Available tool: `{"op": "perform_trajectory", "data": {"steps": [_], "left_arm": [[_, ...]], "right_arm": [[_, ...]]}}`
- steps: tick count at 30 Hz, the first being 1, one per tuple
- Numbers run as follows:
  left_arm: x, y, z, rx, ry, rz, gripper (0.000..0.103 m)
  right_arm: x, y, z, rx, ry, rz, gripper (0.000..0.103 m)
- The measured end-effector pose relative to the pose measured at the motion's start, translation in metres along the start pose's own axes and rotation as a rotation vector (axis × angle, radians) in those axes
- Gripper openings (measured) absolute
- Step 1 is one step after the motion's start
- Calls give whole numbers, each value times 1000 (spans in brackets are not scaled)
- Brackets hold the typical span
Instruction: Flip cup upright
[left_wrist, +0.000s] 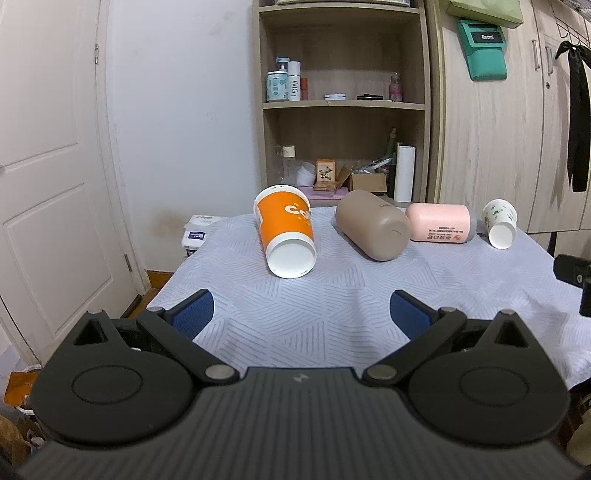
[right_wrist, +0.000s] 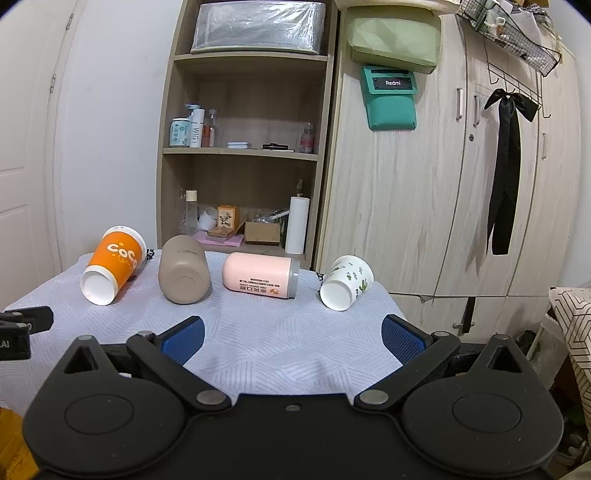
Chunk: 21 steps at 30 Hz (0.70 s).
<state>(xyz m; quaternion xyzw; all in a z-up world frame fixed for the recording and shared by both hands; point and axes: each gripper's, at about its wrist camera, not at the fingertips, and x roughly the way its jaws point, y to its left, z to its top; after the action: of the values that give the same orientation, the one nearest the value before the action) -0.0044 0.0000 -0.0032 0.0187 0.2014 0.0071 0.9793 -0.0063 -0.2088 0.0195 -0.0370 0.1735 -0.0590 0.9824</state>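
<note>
Several cups lie on their sides in a row on the cloth-covered table (left_wrist: 332, 295). From left: an orange paper cup (left_wrist: 286, 232) (right_wrist: 112, 264), a taupe tumbler (left_wrist: 373, 229) (right_wrist: 183, 274), a pink tumbler (left_wrist: 439, 222) (right_wrist: 260, 275), and a small white cup with a cactus print (left_wrist: 499, 222) (right_wrist: 347, 281). Their bases face the cameras, except the pink one, which lies crosswise. My left gripper (left_wrist: 301, 314) is open and empty, short of the orange cup. My right gripper (right_wrist: 291, 338) is open and empty, short of the pink tumbler and white cup.
A wooden shelf (right_wrist: 240, 147) with bottles and boxes stands behind the table, with a wardrobe (right_wrist: 443, 184) to its right. A white door (left_wrist: 48, 184) is on the left. Part of the right gripper shows at the left view's right edge (left_wrist: 574, 275).
</note>
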Motion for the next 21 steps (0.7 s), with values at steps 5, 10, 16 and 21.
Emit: {"op": "perform_trajectory", "data": {"steps": [5, 10, 16, 21], "left_arm": [[-3, 6, 0, -26, -22, -13, 103], [-6, 15, 3, -73, -44, -36, 103], [-10, 20, 5, -90, -75, -37, 103], [-12, 19, 5, -88, -85, -47, 103]], "right_arm": [[1, -1, 0, 4, 4, -7, 103], [1, -1, 1, 8, 12, -22, 103], [2, -3, 2, 27, 34, -47, 103], [3, -8, 1, 39, 45, -52, 103]]}}
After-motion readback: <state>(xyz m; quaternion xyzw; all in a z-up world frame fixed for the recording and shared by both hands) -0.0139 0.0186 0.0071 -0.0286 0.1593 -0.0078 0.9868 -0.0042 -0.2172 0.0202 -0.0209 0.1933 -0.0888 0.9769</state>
